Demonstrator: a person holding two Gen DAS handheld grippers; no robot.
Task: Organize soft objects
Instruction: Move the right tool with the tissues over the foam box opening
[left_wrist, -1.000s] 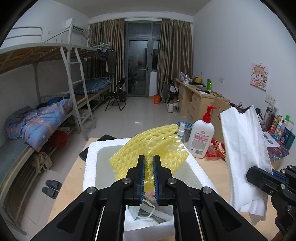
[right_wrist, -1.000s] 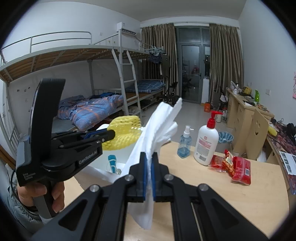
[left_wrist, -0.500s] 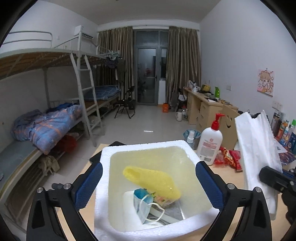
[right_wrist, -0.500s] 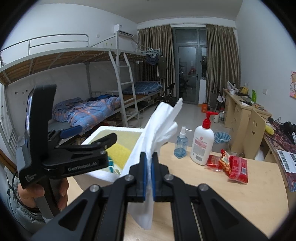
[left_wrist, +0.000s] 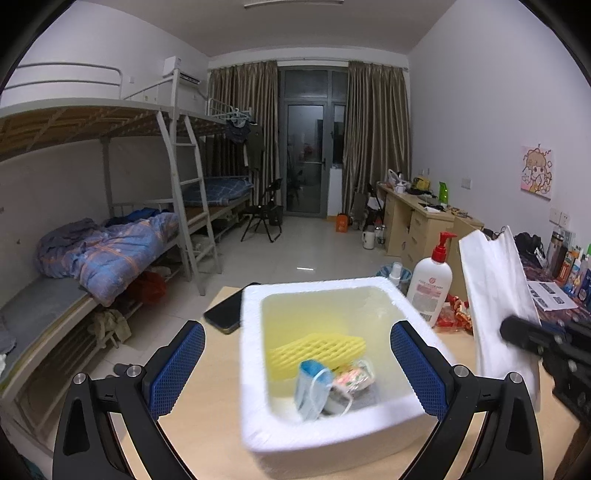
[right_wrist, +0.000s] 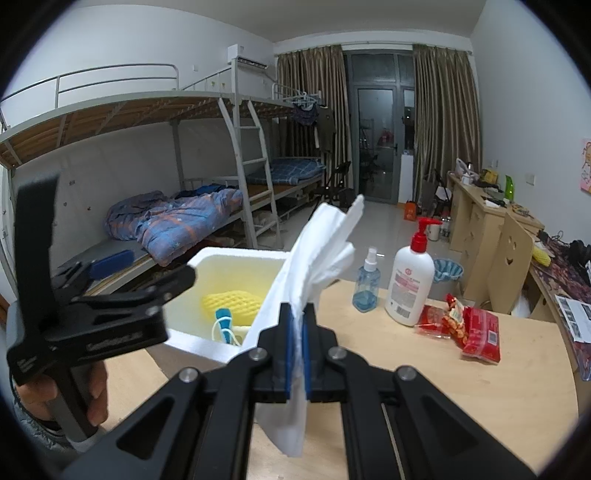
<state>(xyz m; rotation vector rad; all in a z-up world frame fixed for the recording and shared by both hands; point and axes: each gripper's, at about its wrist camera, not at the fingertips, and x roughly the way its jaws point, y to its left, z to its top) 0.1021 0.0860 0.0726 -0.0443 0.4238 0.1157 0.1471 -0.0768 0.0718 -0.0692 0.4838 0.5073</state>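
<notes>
Yellow foam net (left_wrist: 317, 349) in box (left_wrist: 255, 369), between open left tongs (left_wrist: 297, 365).

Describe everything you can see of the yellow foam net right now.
The yellow foam net is a soft mesh sleeve with diamond-shaped holes, flattened and lying loose on its side inside the white foam box. Nothing grips it. A blue face mask and a small printed packet lie against its near edge. From the right wrist view, it sits low, below the rim.
</notes>
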